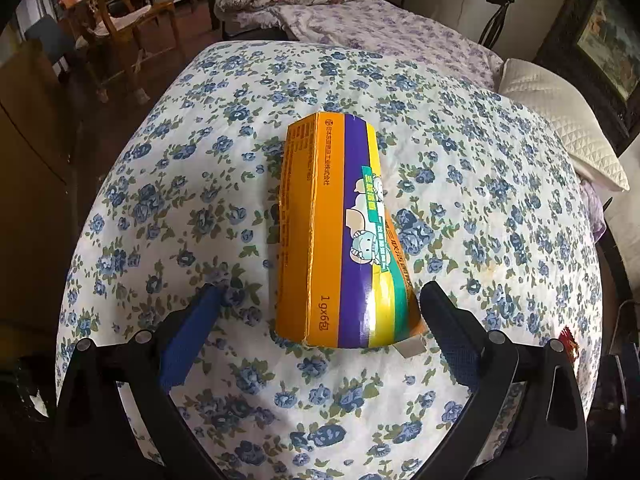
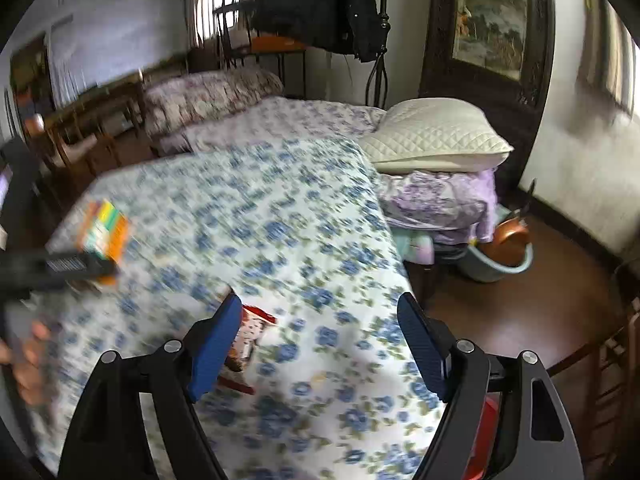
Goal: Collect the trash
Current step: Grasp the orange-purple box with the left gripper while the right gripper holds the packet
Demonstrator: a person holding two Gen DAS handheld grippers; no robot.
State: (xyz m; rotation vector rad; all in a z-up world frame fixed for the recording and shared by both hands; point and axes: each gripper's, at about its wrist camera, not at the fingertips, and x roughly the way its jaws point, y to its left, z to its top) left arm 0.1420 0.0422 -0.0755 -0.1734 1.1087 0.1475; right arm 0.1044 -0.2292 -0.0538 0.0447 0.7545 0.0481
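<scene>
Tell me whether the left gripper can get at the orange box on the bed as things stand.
Probably yes. The left gripper stands open right over the orange box, whose near end lies between the fingers. Nothing sits on or against it on the floral bedspread.

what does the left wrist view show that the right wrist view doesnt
Only the left wrist view shows the left gripper open around the near end of the orange and purple box, with its print readable.

Only the right wrist view shows the right gripper open, a red snack wrapper beside its left finger, and a basin on the floor.

Both show the blue floral bedspread, the box and the white quilted pillow.
</scene>
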